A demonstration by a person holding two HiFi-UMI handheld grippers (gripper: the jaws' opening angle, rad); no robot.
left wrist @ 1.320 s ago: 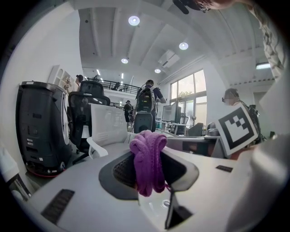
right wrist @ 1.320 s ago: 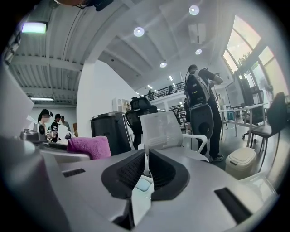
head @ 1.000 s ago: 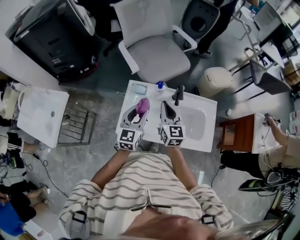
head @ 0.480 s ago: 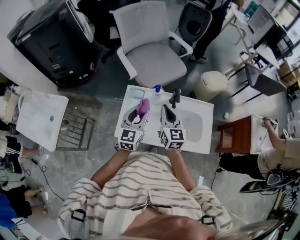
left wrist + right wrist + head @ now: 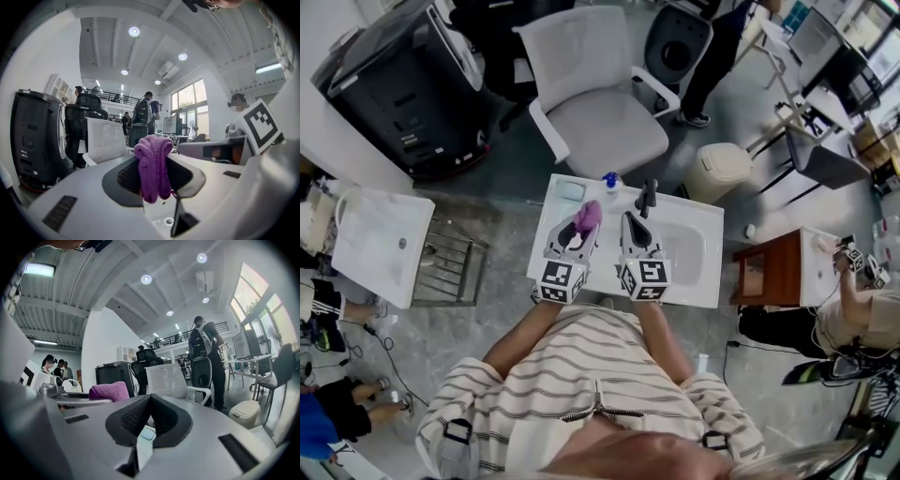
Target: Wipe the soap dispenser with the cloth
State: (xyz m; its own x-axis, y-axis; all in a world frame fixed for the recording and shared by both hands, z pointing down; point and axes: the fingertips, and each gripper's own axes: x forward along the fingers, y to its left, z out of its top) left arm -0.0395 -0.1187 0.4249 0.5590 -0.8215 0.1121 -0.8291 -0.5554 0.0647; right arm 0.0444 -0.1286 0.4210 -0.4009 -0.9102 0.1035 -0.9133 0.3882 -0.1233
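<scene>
Two grippers aim forward: left gripper (image 5: pixel 578 226) pinches the purple cloth (image 5: pixel 152 164), seemingly draped lengthwise downward; right gripper (image 5: pixel 149 402) closed, empty.

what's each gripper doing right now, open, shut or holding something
Left gripper: shut on the purple cloth.
Right gripper: shut, nothing between its jaws.

The back edge of the sink top (image 5: pixel 705 281) is crowded by a soap dish (image 5: pixel 571 190), the soap dispenser (image 5: pixel 610 180) and a black tap (image 5: pixel 648 195); a clear gap is left between the dispenser and the cloth (image 5: pixel 587 216) clamped in the left gripper (image 5: pixel 577 231); open room is left over the basin (image 5: pixel 689 248); an office chair (image 5: pixel 595 112) is stood close behind.
</scene>
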